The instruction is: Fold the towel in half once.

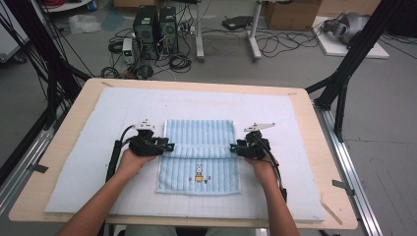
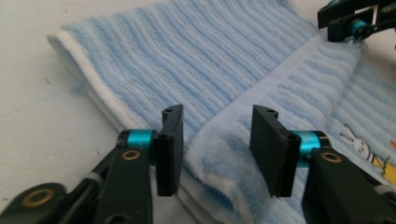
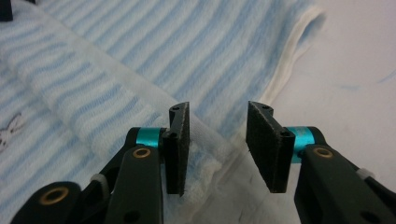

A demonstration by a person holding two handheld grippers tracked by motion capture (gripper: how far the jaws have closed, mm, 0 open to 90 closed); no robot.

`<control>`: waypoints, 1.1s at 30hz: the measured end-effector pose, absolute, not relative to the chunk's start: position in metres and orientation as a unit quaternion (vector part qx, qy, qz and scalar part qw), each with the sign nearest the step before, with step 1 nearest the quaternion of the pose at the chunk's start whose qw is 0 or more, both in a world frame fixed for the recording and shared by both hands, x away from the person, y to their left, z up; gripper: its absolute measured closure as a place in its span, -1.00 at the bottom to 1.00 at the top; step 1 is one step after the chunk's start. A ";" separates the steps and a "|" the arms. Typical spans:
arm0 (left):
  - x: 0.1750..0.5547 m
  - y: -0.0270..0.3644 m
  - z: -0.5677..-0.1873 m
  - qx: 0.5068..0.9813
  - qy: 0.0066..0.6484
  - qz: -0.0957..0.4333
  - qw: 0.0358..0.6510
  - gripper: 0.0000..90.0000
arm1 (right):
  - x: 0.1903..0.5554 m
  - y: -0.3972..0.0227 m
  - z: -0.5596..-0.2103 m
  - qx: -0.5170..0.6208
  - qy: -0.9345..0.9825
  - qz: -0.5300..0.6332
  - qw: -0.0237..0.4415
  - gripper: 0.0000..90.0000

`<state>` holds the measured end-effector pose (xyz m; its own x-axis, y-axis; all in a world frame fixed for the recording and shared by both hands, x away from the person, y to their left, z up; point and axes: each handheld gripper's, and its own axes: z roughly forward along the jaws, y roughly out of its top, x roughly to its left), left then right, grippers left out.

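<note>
A light blue striped towel (image 1: 199,135) lies on the mat, its far part folded toward me so the fold's edge runs across the middle. A small rabbit (image 1: 198,172) is stitched on the near part. My left gripper (image 1: 169,146) sits at the fold's left end and my right gripper (image 1: 233,147) at its right end. In the left gripper view the jaws (image 2: 217,144) stand apart over the towel's (image 2: 187,51) folded edge, not pressing it. The right gripper view shows the same: the gripper (image 3: 218,144) is open, with the towel's (image 3: 187,42) hem lying between and below the pads.
A white foam mat (image 1: 98,147) covers most of the wooden table (image 1: 69,128). Black frame legs (image 1: 344,73) stand at both sides. Computer towers (image 1: 155,29), cables and boxes sit on the floor beyond the far edge.
</note>
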<state>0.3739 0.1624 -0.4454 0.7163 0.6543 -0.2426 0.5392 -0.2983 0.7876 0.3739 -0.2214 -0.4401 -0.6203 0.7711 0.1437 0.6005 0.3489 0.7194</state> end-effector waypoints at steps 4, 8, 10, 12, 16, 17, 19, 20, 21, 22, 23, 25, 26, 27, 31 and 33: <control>0.370 0.160 -0.446 0.814 0.354 0.075 0.455 0.66 | 0.369 -0.225 -0.445 0.418 0.813 0.390 0.109 0.55; 0.367 0.162 -0.447 0.811 0.352 0.082 0.461 0.84 | 0.364 -0.223 -0.443 0.413 0.818 0.384 0.113 0.71; 0.366 0.163 -0.446 0.808 0.353 0.084 0.464 0.85 | 0.363 -0.221 -0.442 0.405 0.822 0.381 0.125 0.74; 0.364 0.164 -0.445 0.802 0.357 0.085 0.472 0.85 | 0.362 -0.220 -0.440 0.404 0.822 0.379 0.131 0.74; 0.361 0.168 -0.443 0.791 0.359 0.086 0.487 0.85 | 0.358 -0.219 -0.438 0.397 0.826 0.374 0.142 0.77; 0.360 0.169 -0.443 0.788 0.359 0.085 0.493 0.85 | 0.357 -0.218 -0.437 0.395 0.828 0.370 0.145 0.78; 0.358 0.170 -0.441 0.785 0.357 0.087 0.499 0.85 | 0.354 -0.218 -0.436 0.391 0.829 0.370 0.154 0.78; 0.357 0.170 -0.441 0.784 0.356 0.086 0.501 0.85 | 0.352 -0.218 -0.435 0.394 0.827 0.372 0.153 0.78; 0.356 0.170 -0.440 0.782 0.354 0.087 0.506 0.86 | 0.350 -0.219 -0.435 0.395 0.825 0.375 0.154 0.78; 0.355 0.170 -0.440 0.780 0.353 0.085 0.510 0.86 | 0.348 -0.220 -0.435 0.398 0.821 0.379 0.154 0.78; 0.354 0.170 -0.440 0.782 0.350 0.087 0.509 0.86 | 0.347 -0.222 -0.435 0.398 0.819 0.383 0.154 0.76; 0.352 0.170 -0.440 0.781 0.349 0.089 0.509 0.86 | 0.343 -0.224 -0.435 0.404 0.813 0.391 0.151 0.53; 0.352 0.171 -0.441 0.781 0.350 0.088 0.510 0.86 | 0.343 -0.225 -0.436 0.407 0.810 0.396 0.150 0.38; 0.352 0.171 -0.441 0.779 0.351 0.088 0.511 0.86 | 0.342 -0.226 -0.436 0.411 0.806 0.401 0.146 0.39; 0.350 0.171 -0.441 0.776 0.352 0.088 0.515 0.86 | 0.342 -0.223 -0.440 0.399 0.818 0.393 0.128 0.60; 0.348 0.172 -0.440 0.775 0.353 0.087 0.516 0.86 | 0.341 -0.222 -0.443 0.395 0.821 0.392 0.126 0.76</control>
<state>0.3483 0.1717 -0.4399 0.7361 0.6368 -0.2294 0.4571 -0.2178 0.8623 0.3407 -0.2222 -0.4426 -0.6556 0.7479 0.1040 0.5507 0.3793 0.7436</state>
